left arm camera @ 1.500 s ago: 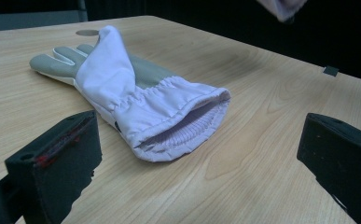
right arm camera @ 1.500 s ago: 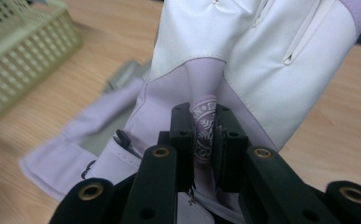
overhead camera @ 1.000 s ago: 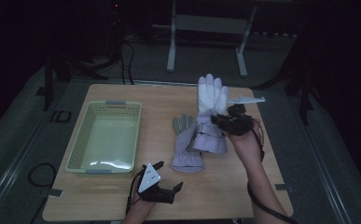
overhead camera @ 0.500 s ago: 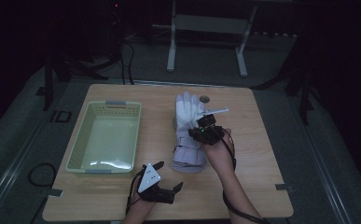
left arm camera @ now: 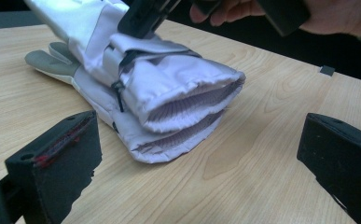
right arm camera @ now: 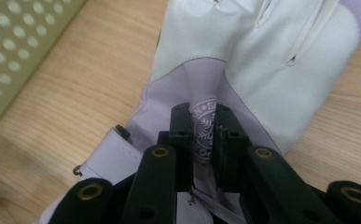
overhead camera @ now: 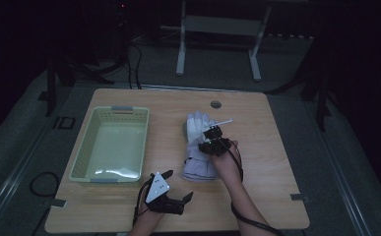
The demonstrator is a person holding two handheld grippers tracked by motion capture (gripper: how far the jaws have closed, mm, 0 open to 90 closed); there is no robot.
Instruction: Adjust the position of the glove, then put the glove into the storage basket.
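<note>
Two white and lilac winter gloves lie stacked in the middle of the table, cuffs toward me. My right gripper (overhead camera: pixel 212 140) (right arm camera: pixel 205 116) is shut on a pinched fold of lilac fabric with a snowflake logo on the back of the upper glove (overhead camera: pixel 196 129) (right arm camera: pixel 262 56) (left arm camera: pixel 169 74). That glove rests on the lower glove (left arm camera: pixel 52 63), whose grey palm side shows beneath. My left gripper (overhead camera: pixel 166 194) (left arm camera: pixel 201 154) stands open near the table's front edge, level with the two cuffs, with nothing between its jaws. In the left gripper view the right gripper (left arm camera: pixel 143 18) shows at the top.
A pale green perforated basket (overhead camera: pixel 79 167) (right arm camera: pixel 10 56) stands empty at the left of the wooden table (overhead camera: pixel 271 162). A small round cable hole (overhead camera: pixel 215 104) sits near the far edge. A metal stand (overhead camera: pixel 180 54) rises from the dark floor behind the table.
My right gripper has come left and down with the upper glove, from raised at the right to lying over the other glove. The left gripper has stayed in place.
</note>
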